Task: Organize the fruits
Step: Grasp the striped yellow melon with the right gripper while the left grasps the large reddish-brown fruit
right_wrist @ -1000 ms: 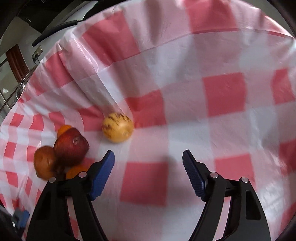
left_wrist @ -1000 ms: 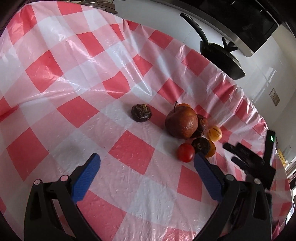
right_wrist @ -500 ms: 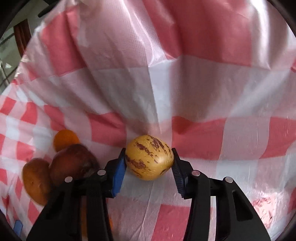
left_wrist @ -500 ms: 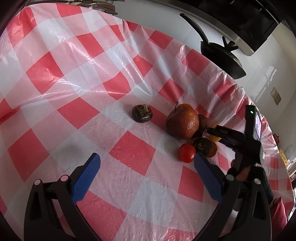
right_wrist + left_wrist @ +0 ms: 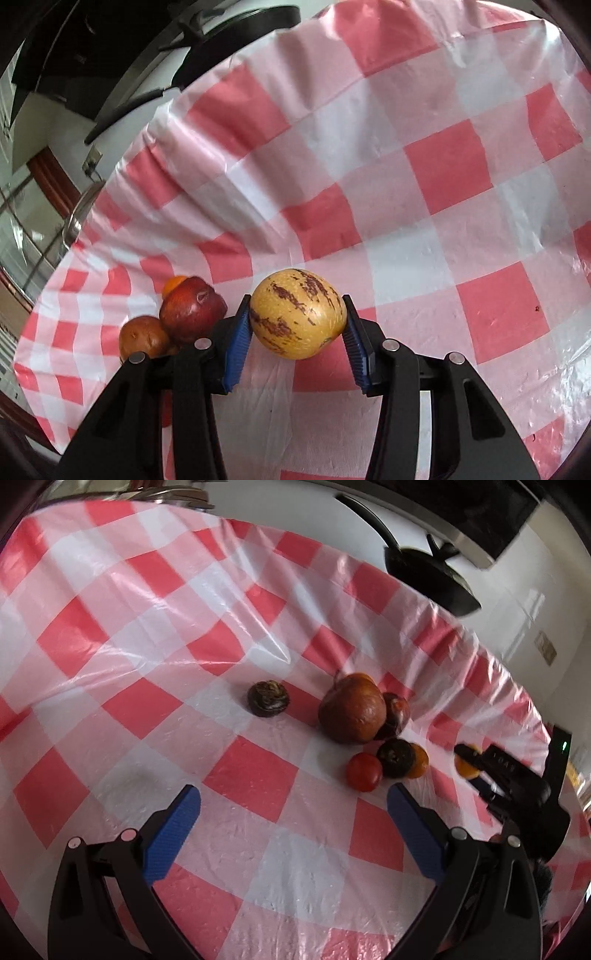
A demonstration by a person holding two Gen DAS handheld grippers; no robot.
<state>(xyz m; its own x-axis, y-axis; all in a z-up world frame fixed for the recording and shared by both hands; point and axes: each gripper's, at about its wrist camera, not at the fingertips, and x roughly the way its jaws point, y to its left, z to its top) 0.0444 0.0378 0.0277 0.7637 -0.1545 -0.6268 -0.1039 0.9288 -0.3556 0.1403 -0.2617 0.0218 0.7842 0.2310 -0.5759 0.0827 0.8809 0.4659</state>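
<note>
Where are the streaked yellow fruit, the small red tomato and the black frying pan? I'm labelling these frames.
Streaked yellow fruit [image 5: 297,314]: right wrist view, middle of its skin.
Small red tomato [image 5: 364,772]: left wrist view, centre of its top.
Black frying pan [image 5: 430,578]: left wrist view, its bowl.

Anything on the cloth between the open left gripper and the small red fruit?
Nothing: in the left wrist view, only bare checked tablecloth lies between the left gripper and the small red fruit.

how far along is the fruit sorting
Done: several fruits, including the big brown fruit and the red tomato, already sit clustered. In hand: the right hand-held gripper clamps the yellow streaked fruit. Left: the dark fruit lies apart; the left hand-held gripper is open.
</note>
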